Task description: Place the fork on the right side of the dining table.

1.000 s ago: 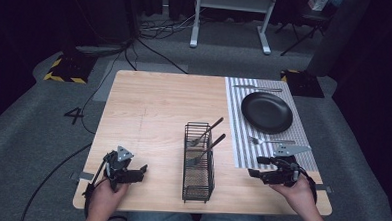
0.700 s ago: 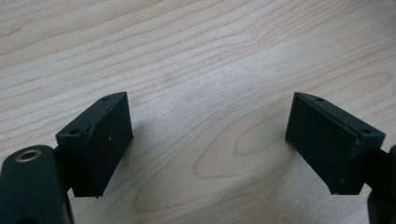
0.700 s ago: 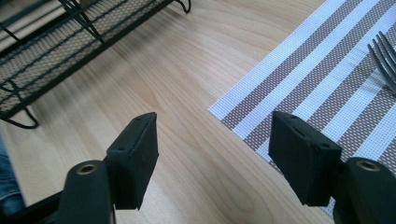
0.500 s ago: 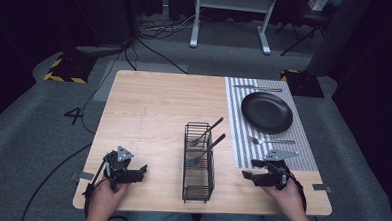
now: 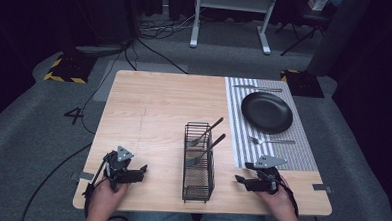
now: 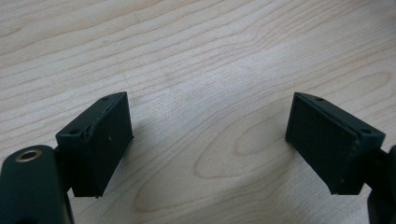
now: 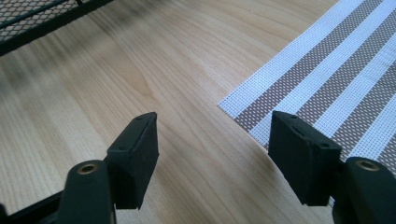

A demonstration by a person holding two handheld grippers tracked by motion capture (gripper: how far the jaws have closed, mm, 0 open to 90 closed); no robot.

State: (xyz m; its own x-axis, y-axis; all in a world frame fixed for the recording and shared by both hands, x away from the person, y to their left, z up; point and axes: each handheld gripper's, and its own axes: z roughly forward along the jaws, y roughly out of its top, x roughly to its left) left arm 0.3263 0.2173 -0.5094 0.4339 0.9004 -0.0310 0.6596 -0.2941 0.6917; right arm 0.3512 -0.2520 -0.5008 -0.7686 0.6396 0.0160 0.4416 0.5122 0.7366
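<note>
Cutlery (image 5: 205, 141) upright in wire basket (image 5: 198, 184)

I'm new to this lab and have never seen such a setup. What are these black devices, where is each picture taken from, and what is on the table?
A person sits at a wooden table with a hand-held gripper in each hand: the left hand-held gripper and the right hand-held gripper. Each is a two-jaw clamp worked by hand, not a robot arm.

The high view looks down from above the person. The two close-up pictures come from cameras riding on the grippers, looking along their black jaws.

On the table stand a black wire basket with two utensils leaning in it, and a striped placemat bearing a black plate, a fork and more cutlery behind the plate.

Both grippers are open and hold nothing.
</note>
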